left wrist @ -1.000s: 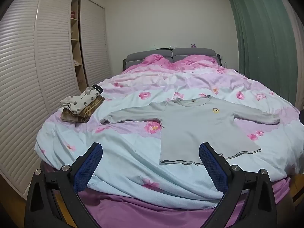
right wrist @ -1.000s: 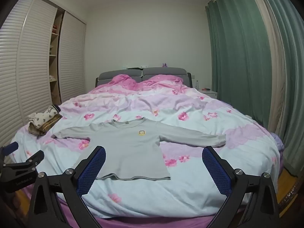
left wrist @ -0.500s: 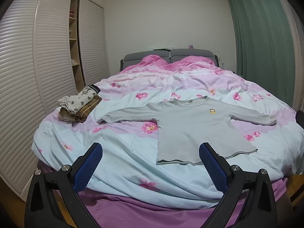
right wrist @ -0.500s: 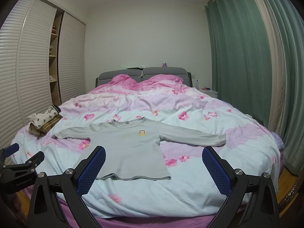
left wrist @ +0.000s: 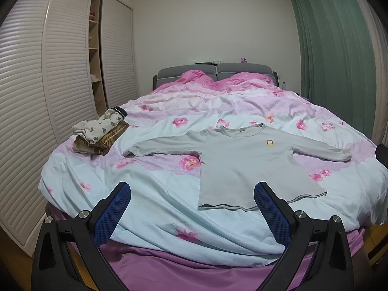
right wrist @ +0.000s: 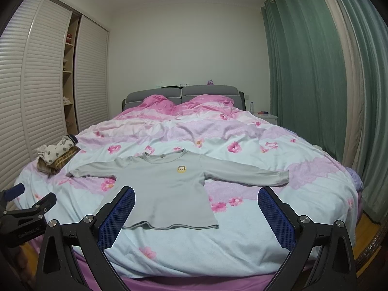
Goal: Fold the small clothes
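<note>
- The left tongs are spread wide and grip nothing; their blue-padded fingers hang over the foot of the bed, one tip overlapping the hem of the shirt in the left wrist view
- The right tongs are likewise spread wide and empty, held over the near edge of the bed; the left tongs show at the left border of the right wrist view
- The grey long-sleeved shirt lies flat and face up on the bed, both sleeves stretched out to the sides, collar toward the headboard, hem toward the tongs; a small yellow badge sits on its chest
- The bed carries a pale blue and pink flowered cover; a purple sheet shows under it at the foot
- A pile of folded clothes rests near the left edge of the bed, well apart from the shirt
- A slatted white wardrobe stands to the left; green curtains hang to the right; a grey headboard is at the far end
</note>
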A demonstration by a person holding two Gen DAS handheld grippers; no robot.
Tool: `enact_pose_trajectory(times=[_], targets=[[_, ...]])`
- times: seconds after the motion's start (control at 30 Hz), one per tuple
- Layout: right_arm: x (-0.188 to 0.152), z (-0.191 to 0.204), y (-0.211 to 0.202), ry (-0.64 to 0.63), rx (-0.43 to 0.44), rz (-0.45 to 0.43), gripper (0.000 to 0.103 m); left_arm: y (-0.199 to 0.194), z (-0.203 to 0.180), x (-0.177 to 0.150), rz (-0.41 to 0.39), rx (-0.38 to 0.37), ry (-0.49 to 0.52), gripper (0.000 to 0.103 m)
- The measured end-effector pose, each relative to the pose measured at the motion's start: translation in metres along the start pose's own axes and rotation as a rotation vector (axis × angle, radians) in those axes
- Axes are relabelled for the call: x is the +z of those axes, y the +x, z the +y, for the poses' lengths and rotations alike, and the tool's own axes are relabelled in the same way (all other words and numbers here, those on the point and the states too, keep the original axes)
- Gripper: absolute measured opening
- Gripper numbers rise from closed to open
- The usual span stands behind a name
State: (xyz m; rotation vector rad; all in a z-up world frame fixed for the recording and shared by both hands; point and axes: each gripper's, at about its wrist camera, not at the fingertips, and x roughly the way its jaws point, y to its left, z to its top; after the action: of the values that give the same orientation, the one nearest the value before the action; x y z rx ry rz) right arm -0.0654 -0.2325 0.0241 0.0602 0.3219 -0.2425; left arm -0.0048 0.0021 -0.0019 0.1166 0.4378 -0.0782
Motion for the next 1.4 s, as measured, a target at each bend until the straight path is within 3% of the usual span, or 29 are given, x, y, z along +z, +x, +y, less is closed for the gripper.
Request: enact_pose_trajectory(times=[1.4], targets=[[-0.0034, -0.0020, 0.0008, 0.007, 0.002, 0.006, 0.103, -0.0021, -0.0008, 0.0007, 0.003, -0.007, -0.006, 0.103]])
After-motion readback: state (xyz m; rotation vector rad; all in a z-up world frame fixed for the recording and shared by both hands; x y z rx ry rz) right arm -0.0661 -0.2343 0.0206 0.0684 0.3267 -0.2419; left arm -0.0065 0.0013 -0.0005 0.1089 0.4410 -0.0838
